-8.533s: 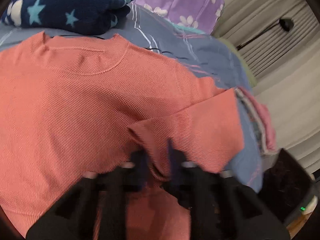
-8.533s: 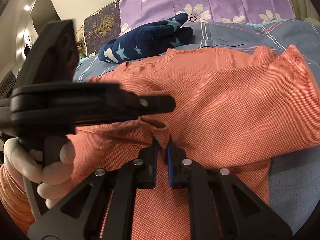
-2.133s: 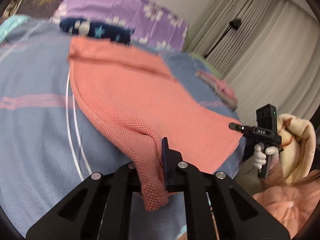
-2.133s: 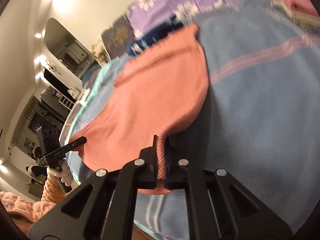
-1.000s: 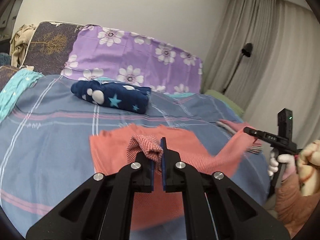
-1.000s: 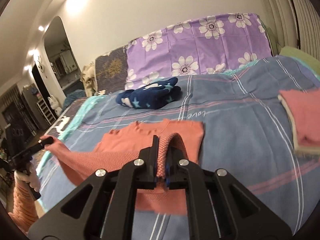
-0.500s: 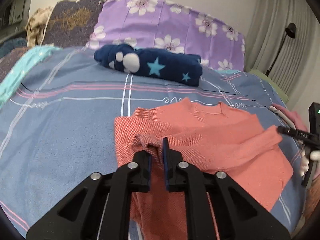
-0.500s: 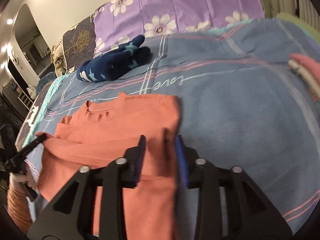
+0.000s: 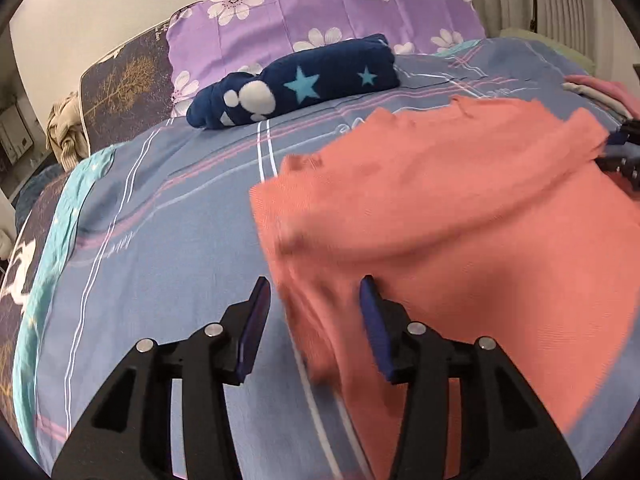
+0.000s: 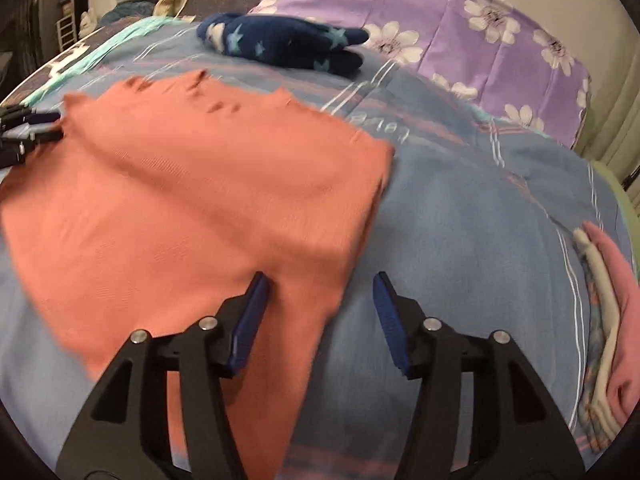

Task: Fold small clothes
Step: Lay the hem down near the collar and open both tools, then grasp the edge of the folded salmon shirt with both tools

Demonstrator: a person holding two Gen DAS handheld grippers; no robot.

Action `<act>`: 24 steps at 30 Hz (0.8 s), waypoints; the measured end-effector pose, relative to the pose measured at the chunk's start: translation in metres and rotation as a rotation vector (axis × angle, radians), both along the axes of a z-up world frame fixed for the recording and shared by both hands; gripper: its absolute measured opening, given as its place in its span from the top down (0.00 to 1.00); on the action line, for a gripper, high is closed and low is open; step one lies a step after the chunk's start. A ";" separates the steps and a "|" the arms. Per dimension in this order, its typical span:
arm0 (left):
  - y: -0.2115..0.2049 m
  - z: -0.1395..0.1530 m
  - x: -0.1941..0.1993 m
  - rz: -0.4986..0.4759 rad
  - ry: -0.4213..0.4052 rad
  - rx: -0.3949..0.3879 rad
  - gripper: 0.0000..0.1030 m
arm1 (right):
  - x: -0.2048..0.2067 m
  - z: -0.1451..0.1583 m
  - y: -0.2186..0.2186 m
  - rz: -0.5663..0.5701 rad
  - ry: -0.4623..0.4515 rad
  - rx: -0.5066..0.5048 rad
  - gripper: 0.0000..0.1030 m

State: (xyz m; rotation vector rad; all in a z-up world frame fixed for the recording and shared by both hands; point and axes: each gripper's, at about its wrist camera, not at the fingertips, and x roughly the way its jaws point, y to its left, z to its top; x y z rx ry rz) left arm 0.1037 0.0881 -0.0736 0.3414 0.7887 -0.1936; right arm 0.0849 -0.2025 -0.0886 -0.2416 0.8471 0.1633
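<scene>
Where plaid bedsheet (image 9: 168, 248) spreads, purple floral pillow (image 9: 320, 12) behind.

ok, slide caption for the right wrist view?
Right gripper open over the edge of the folded orange shirt on the blue striped bedspread, jaws just released.

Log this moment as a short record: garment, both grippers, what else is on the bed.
garment: orange shirt, lying on the blue bedspread, folded over itself
left gripper: open, jaws just widened, shirt edge between them, not pinched
right gripper: open, jaws just widened, shirt edge between them, not pinched
behind shirt: navy star bundle, purple flowered pillow
bed's right: pink folded stack
</scene>
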 end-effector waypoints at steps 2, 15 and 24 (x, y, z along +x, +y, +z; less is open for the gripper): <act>0.001 0.008 0.020 0.033 -0.018 -0.015 0.54 | 0.021 0.010 -0.006 -0.066 -0.048 0.021 0.47; 0.017 0.011 0.067 0.032 0.077 -0.263 0.58 | 0.061 0.015 -0.051 -0.100 0.003 0.339 0.60; 0.016 0.009 0.069 0.030 0.087 -0.256 0.73 | 0.080 0.008 -0.045 -0.092 0.028 0.391 0.62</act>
